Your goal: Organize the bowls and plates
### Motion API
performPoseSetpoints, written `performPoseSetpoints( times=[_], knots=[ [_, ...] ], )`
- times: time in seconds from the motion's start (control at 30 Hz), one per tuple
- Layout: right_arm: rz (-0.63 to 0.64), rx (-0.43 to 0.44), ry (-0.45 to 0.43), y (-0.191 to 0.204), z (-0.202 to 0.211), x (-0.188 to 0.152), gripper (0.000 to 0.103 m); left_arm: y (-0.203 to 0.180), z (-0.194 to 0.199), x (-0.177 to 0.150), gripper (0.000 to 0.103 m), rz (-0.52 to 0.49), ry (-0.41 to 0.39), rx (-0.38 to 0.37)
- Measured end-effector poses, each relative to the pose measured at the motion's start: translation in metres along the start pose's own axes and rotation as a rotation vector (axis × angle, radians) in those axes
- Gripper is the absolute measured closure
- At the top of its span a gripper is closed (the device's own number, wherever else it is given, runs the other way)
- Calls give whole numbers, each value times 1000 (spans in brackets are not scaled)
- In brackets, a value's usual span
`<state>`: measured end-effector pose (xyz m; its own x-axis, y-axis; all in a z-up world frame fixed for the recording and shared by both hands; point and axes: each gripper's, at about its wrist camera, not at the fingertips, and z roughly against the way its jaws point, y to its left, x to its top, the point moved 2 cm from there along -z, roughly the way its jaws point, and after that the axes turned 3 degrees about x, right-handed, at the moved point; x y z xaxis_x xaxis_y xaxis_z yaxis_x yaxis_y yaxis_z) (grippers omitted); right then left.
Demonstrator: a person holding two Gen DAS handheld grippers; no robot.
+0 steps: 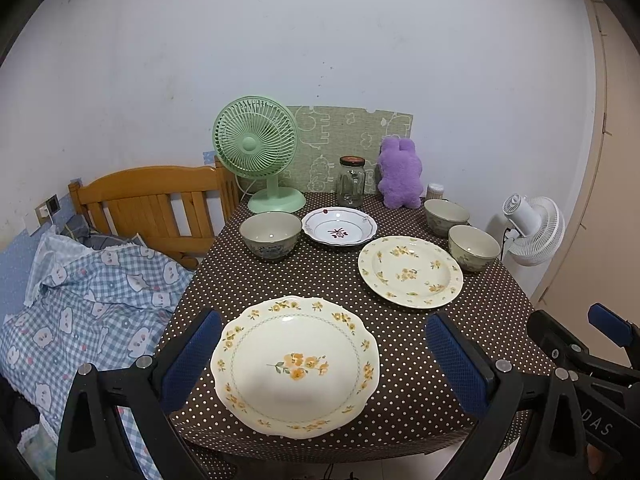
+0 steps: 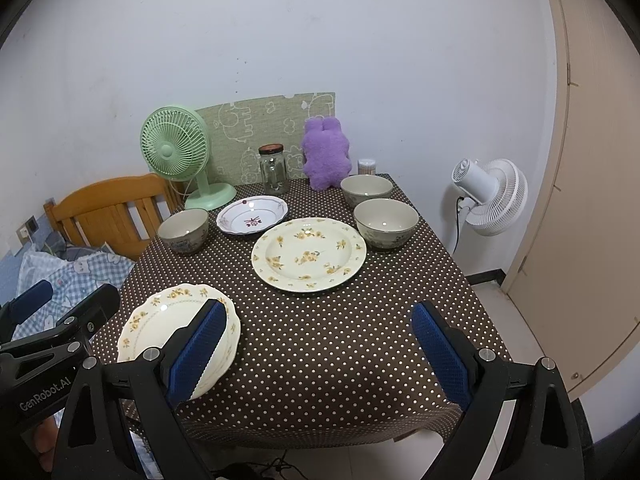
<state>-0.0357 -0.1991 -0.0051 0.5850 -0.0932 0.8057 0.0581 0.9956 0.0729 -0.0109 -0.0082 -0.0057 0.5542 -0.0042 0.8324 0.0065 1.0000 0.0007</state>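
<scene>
Plates and bowls lie scattered on the dotted tablecloth (image 1: 400, 360), none stacked yet — the task looks barely begun. Nearest the front edge sits the scalloped yellow-flower plate (image 1: 295, 366), framed by the left gripper (image 1: 324, 356), whose fingers are spread wide and hold nothing. The right gripper (image 2: 316, 350) hangs equally wide and empty over bare cloth. A likely next move — lowering onto that plate's rim, then carrying it to the round flowered plate (image 2: 309, 254).

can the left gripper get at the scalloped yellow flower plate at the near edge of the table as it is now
Probably yes. The left gripper is open, its fingers either side of the scalloped plate, which lies alone at the near edge of the table. Nothing stands between them; the right gripper is off to the side.
</scene>
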Motion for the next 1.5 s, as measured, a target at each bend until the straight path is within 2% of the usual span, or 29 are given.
performPoseSetpoints(
  times=[0.43, 0.83, 1.07, 1.5],
  knots=[
    [-5, -4, 14, 4, -6, 1, 7, 2, -5, 4, 1, -11, -3, 16],
    [-3, 22, 61, 25, -36, 13, 7, 20, -33, 13, 6, 4, 37, 19],
    [15, 49, 122, 51, -70, 16, 8, 37, -66, 15, 16, 11, 101, 15],
    [12, 87, 278, 94, -150, 3, 17, 73, -134, -5, 21, 3, 265, 59]
  ],
)
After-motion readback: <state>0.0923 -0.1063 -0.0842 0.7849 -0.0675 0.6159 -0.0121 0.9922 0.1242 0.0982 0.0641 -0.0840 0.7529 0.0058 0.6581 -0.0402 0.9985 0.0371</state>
